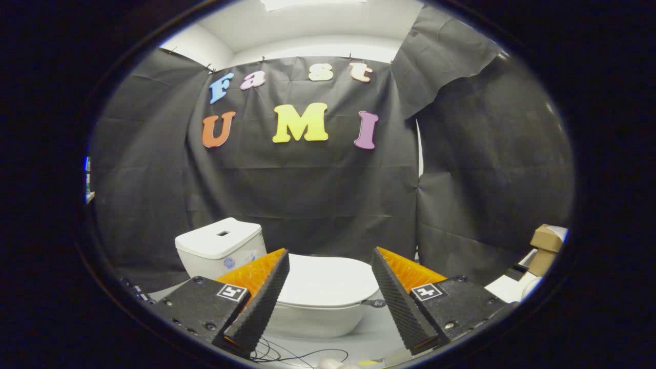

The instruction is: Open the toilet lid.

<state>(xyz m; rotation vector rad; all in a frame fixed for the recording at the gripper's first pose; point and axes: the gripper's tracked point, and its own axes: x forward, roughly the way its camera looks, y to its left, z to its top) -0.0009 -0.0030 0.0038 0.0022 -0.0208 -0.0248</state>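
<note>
A white toilet stands ahead of me against the black cloth wall. Its lid (328, 281) lies flat and closed over the bowl (312, 320), showing in the gap between my two fingers. The white tank (218, 246) rises behind the left finger. A small dark tab (375, 303) sticks out at the lid's right rim, close to the right finger. My gripper (330, 252) is open, wide apart, with nothing between the fingers, and it hovers some way short of the lid.
Thin black cables (287, 354) lie on the pale floor below the bowl. Cardboard boxes (544, 246) and white items sit off to the right. A dark strip of equipment (134, 290) lies on the floor left of the tank.
</note>
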